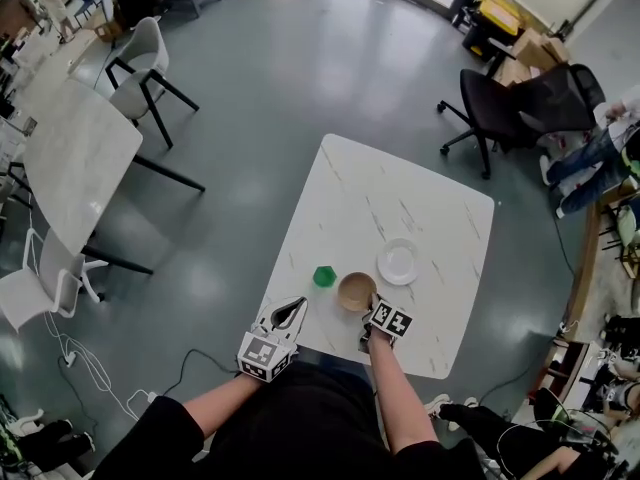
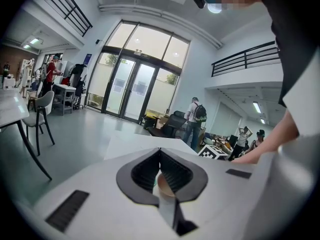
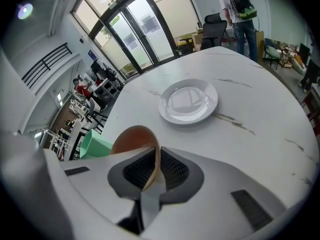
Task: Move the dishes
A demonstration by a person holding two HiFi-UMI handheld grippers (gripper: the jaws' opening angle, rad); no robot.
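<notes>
Bowl (image 1: 355, 292) pinched at its rim by right hand-held gripper (image 1: 372, 304); left hand-held gripper (image 1: 299, 305) closed, empty.

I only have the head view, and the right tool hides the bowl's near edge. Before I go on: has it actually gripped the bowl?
Observer: Yes. In the right gripper view, the right tool is closed on the rim of the brown bowl, with the bowl's wall between the jaws.
Operator: And the left one?
Observer: The left tool has its jaws together and holds nothing.
Operator: Anything on the plate?
Observer: No. The white plate is bare and stands apart, beyond the bowl.
</notes>
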